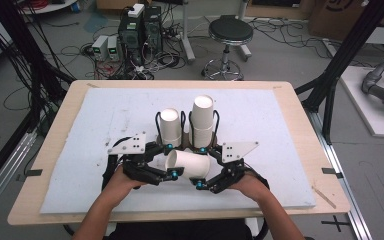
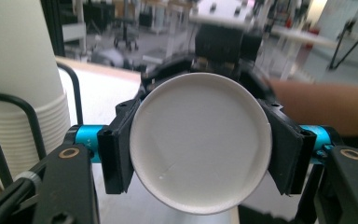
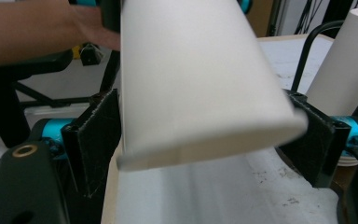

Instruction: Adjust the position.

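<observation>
A single white paper cup (image 1: 190, 165) lies on its side just above the mat, held between both grippers. My left gripper (image 1: 171, 160) is shut on its narrow end. In the left gripper view the cup's round base (image 2: 200, 144) faces the camera, and the pads (image 2: 116, 149) press on both sides of it. My right gripper (image 1: 200, 167) flanks the wide end. In the right gripper view its pads (image 3: 95, 140) touch the cup wall (image 3: 191, 70) on both sides. Behind stand a short cup stack (image 1: 170, 125) and a taller stack (image 1: 202, 117), each in a black wire holder (image 1: 157, 120).
A white foam mat (image 1: 105, 150) covers the wooden table (image 1: 60, 150). On the floor beyond the far edge are a round stool (image 1: 230, 35), computer boxes (image 1: 140, 30) and loose cables. Black frame posts (image 1: 350, 45) stand at the right. The person's forearms come in from the bottom.
</observation>
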`<state>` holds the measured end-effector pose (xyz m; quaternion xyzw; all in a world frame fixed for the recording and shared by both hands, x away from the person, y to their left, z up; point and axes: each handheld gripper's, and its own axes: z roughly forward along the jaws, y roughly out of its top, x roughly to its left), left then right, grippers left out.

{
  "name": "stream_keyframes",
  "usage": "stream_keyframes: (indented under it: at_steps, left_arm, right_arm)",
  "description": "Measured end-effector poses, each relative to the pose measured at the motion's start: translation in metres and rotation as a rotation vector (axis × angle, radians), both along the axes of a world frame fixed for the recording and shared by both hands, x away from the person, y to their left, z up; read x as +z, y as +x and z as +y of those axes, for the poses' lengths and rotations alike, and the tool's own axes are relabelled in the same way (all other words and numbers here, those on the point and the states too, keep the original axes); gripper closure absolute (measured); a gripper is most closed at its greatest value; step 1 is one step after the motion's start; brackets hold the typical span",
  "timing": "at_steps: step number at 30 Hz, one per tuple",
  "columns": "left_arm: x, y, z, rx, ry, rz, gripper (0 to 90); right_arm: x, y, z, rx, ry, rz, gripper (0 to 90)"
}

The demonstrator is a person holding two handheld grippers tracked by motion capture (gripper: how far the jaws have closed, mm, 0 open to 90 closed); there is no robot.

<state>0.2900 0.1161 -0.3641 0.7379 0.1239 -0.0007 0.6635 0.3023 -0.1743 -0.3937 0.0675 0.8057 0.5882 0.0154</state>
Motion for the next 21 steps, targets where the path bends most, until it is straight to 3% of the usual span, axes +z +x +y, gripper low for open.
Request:
stream_keyframes:
  at_steps: [2, 7, 12, 17, 21]
  left_arm:
    - [0.0002, 0.0003, 0.0017, 0.003, -0.034, 0.004, 35.1]
    - [-0.0011, 0.0006, 0.0008, -0.010, -0.050, -0.006, 35.0]
    - [-0.0029, 0.0001, 0.0006, -0.021, -0.056, -0.010, 35.2]
    - [-0.0060, -0.0001, 0.0005, -0.021, 0.040, 0.007, 34.3]
    - [-0.0056, -0.0022, -0.0015, 0.028, 0.102, 0.006, 26.4]
  right_arm:
    - [-0.0008, 0.0007, 0.0001, -0.002, 0.022, 0.005, 18.7]
    - [-0.0018, 0.0016, 0.0009, 0.019, 0.051, 0.014, 20.6]
    - [-0.0004, 0.0021, -0.0031, 0.035, 0.066, -0.006, 26.2]
    - [-0.0022, 0.0024, -0.0032, 0.039, 0.006, -0.027, 28.1]
    - [-0.0036, 0.0023, -0.0016, 0.033, -0.040, -0.042, 29.0]
